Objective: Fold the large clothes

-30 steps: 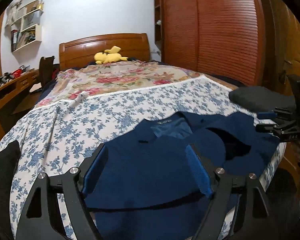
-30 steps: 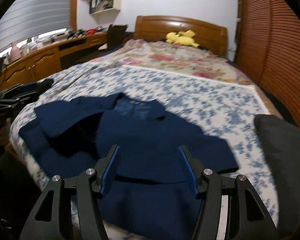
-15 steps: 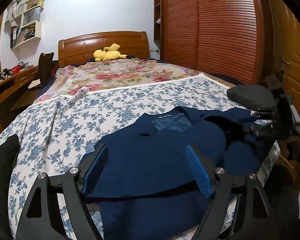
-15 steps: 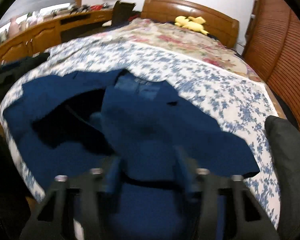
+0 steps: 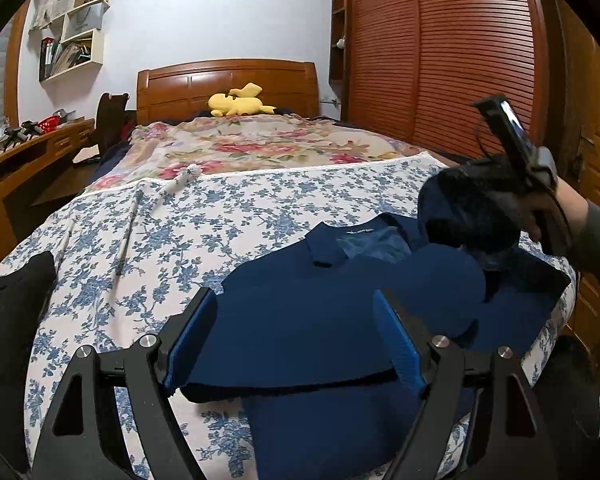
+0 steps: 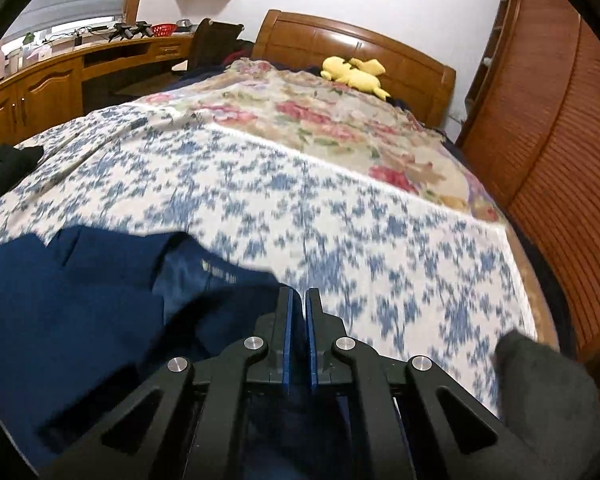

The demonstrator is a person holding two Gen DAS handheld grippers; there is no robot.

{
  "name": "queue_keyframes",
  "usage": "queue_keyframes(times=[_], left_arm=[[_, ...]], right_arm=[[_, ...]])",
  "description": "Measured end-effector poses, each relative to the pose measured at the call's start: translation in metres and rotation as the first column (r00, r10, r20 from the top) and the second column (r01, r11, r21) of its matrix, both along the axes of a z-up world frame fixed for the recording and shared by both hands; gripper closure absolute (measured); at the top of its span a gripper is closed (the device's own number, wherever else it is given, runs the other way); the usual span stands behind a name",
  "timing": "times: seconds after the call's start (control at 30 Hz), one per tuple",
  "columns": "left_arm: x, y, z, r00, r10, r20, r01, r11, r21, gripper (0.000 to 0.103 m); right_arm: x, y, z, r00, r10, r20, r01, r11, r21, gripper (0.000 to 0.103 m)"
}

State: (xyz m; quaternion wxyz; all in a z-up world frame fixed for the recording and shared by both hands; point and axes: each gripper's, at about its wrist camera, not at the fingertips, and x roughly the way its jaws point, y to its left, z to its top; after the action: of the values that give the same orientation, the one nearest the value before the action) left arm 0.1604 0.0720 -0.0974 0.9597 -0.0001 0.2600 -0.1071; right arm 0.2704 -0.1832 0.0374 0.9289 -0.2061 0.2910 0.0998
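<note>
**A:** ok so where's the thing being folded? All I see is a bed.

**B:** It's the dark navy blue knit garment (image 5: 332,320), spread flat at the foot of the bed on the white bedspread with the blue flower print (image 5: 204,216). In the left wrist view it fills the lower middle, collar and label up around 12 o'clock of the cloth. One sleeve sticks out toward 9 o'clock.

**A:** and the left gripper (image 5: 296,344)?

**B:** Jaws spread wide, blue pads hovering over the body of the garment. Cloth shows between them, but the pads aren't pressing on it.

**A:** right gripper (image 6: 296,328)?

**B:** Pressed together, pads nearly touching. In its own view navy cloth bunches right under and around the fingers, so it looks like it's pinching a fold of the garment. From the left wrist view you can see a bunch of the navy cloth lifted off the bed at about 2 o'clock, with the person's hand (image 5: 556,208) and a grey sleeve behind it. That picture is motion-blurred, so the exact bite is hard to see.

**A:** anything else on the bed?

**B:** Rose-patterned beige quilt (image 5: 252,148) farther up, yellow plush toy (image 5: 238,100) by the wooden headboard (image 5: 224,84). Some dark grey cloth (image 6: 540,384) sits at the 4 o'clock edge in the right wrist view. Brown slatted wardrobe doors (image 5: 440,60) along the right.
</note>
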Motion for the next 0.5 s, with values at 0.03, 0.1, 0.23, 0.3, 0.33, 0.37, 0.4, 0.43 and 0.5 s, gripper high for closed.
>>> queue_keyframes(times=[0.03,0.1,0.23,0.3,0.33,0.37,0.4,0.43,0.5], left_arm=[[0.000,0.002,-0.001,1.000,0.003,0.000,-0.003,1.000,0.001,0.022],[0.001,0.006,-0.002,1.000,0.009,-0.003,-0.009,1.000,-0.001,0.022],[0.001,0.012,-0.001,1.000,0.018,-0.004,-0.018,1.000,-0.010,0.022],[0.000,0.014,-0.001,1.000,0.021,-0.003,-0.021,1.000,-0.011,0.022],[-0.001,0.015,-0.001,1.000,0.023,-0.003,-0.023,1.000,-0.012,0.022],[-0.001,0.016,-0.002,1.000,0.025,-0.003,-0.025,1.000,-0.012,0.022],[-0.002,0.017,-0.002,1.000,0.027,-0.003,-0.027,1.000,-0.012,0.022],[-0.003,0.018,-0.002,1.000,0.028,-0.002,-0.028,1.000,-0.012,0.022],[-0.003,0.019,-0.002,0.999,0.032,-0.001,-0.032,0.999,-0.012,0.022]], right_arm=[[0.004,0.007,0.003,1.000,0.007,0.011,-0.007,1.000,-0.011,0.097],[0.004,0.016,0.004,0.999,0.035,0.036,-0.034,0.999,-0.026,0.100],[0.007,0.036,0.007,0.992,0.074,0.099,-0.070,0.996,-0.049,0.100],[0.006,0.038,0.008,0.992,0.073,0.100,-0.069,0.997,-0.046,0.099],[0.007,0.041,0.010,0.993,0.065,0.101,-0.061,0.997,-0.041,0.097],[0.006,0.042,0.009,0.994,0.059,0.097,-0.056,0.998,-0.031,0.091],[0.000,0.045,0.009,0.993,0.086,0.082,-0.087,0.996,0.004,0.085],[-0.004,0.046,0.009,0.991,0.103,0.081,-0.105,0.994,0.015,0.081],[-0.010,0.047,0.007,0.990,0.117,0.078,-0.119,0.993,0.019,0.058]])
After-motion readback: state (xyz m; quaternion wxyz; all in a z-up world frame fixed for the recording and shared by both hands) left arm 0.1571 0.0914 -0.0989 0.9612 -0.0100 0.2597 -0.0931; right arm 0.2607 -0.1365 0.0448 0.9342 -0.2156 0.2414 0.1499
